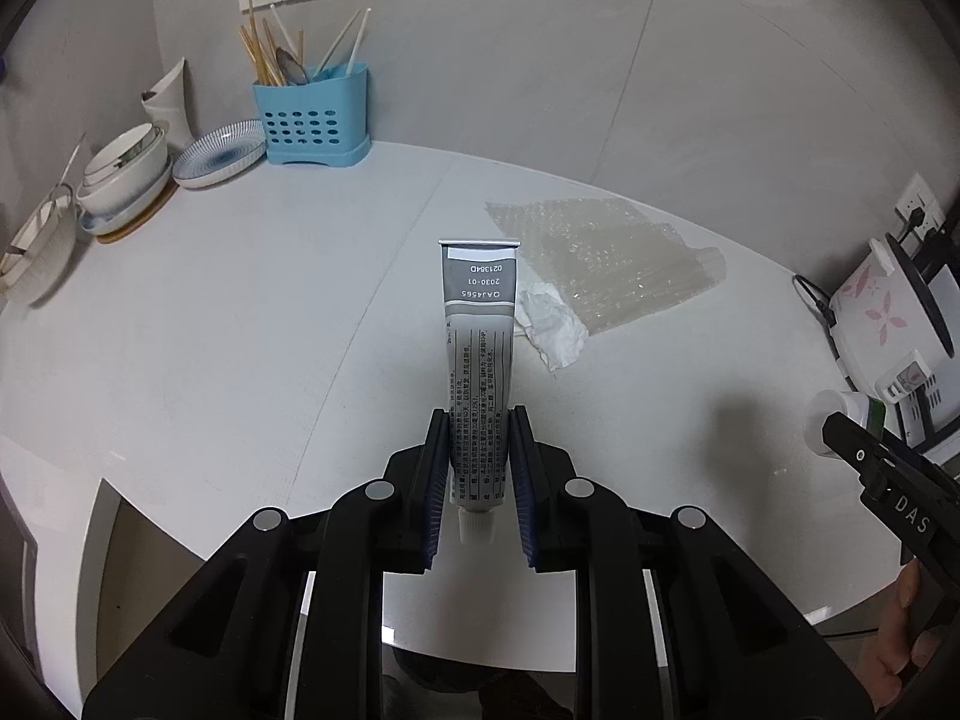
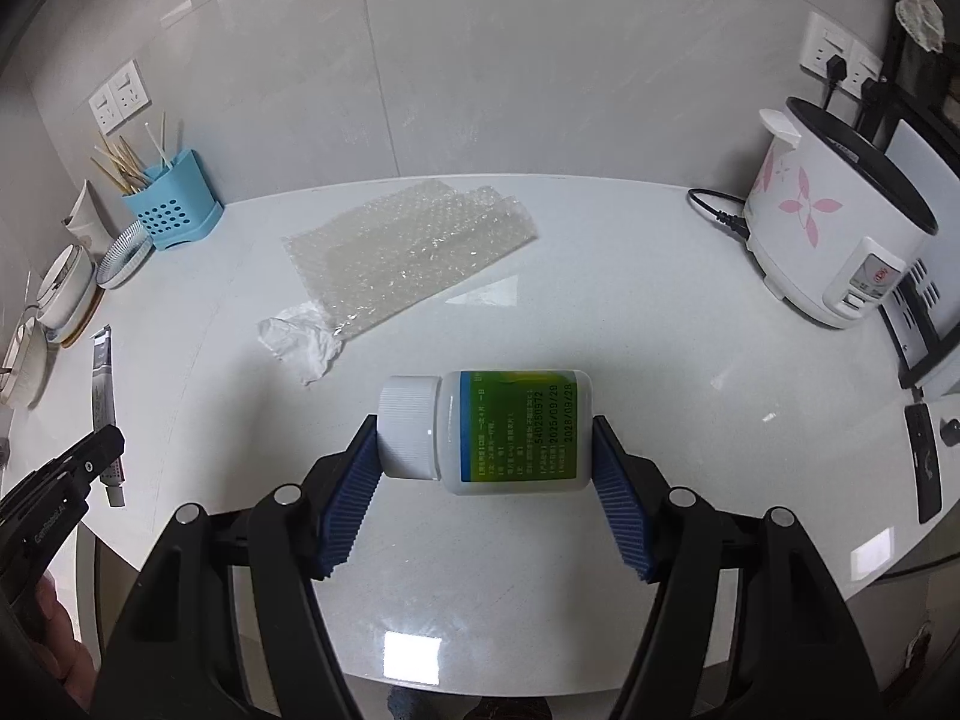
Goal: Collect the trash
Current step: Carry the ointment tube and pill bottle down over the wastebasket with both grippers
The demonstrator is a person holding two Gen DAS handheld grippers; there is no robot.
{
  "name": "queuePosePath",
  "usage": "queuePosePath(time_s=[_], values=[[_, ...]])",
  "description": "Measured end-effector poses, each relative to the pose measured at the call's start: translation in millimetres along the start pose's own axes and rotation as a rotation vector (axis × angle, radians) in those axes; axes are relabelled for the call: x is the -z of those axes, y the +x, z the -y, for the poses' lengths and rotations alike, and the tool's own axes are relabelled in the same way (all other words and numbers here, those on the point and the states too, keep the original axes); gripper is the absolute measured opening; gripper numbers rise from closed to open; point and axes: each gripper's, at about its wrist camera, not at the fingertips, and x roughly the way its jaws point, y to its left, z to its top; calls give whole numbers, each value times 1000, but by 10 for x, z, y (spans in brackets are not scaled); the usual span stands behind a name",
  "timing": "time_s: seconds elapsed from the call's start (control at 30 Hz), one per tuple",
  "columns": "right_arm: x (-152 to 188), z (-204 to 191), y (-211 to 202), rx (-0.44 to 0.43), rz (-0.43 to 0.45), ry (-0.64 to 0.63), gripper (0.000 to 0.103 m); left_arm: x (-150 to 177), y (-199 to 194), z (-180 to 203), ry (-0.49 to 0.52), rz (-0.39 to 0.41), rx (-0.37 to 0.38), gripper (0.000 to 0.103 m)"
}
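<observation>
My left gripper (image 1: 480, 420) is shut on a grey ointment tube (image 1: 478, 324), gripped near its white cap end, crimped end pointing forward above the counter. My right gripper (image 2: 485, 429) is shut on a white pill bottle (image 2: 498, 429) with a green label, held sideways by its cap and base above the counter. A sheet of bubble wrap (image 1: 606, 261) (image 2: 408, 249) lies flat on the white counter, with a crumpled white tissue (image 1: 552, 324) (image 2: 297, 342) at its near edge. The bottle also shows in the left wrist view (image 1: 840, 420), and the tube in the right wrist view (image 2: 103, 396).
A blue utensil caddy (image 1: 315, 117) (image 2: 171, 210), stacked bowls (image 1: 123, 174) and a patterned plate (image 1: 219, 153) stand at the back left. A white rice cooker (image 2: 840, 228) with its cord stands at the right. The counter's front edge (image 2: 900, 570) is near.
</observation>
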Motion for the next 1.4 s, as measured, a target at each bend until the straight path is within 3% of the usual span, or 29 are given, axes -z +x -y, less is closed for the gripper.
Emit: queuePosePath(time_s=[0.47,0.83,1.1,1.4], values=[[638,-365,-582,38,68,33,65,434,-442,-329,98,51,94,19],[1625,-653,-964,22,84,35,65,1227,-677,-573,211,40,139,19],[2326,-717,-922,4,19,0,65,1862,-585,-667,267,-21,153,19],[2891,-602,-536,-27,-44,-10,65,2471,-189,-698,254,-98,171,19]])
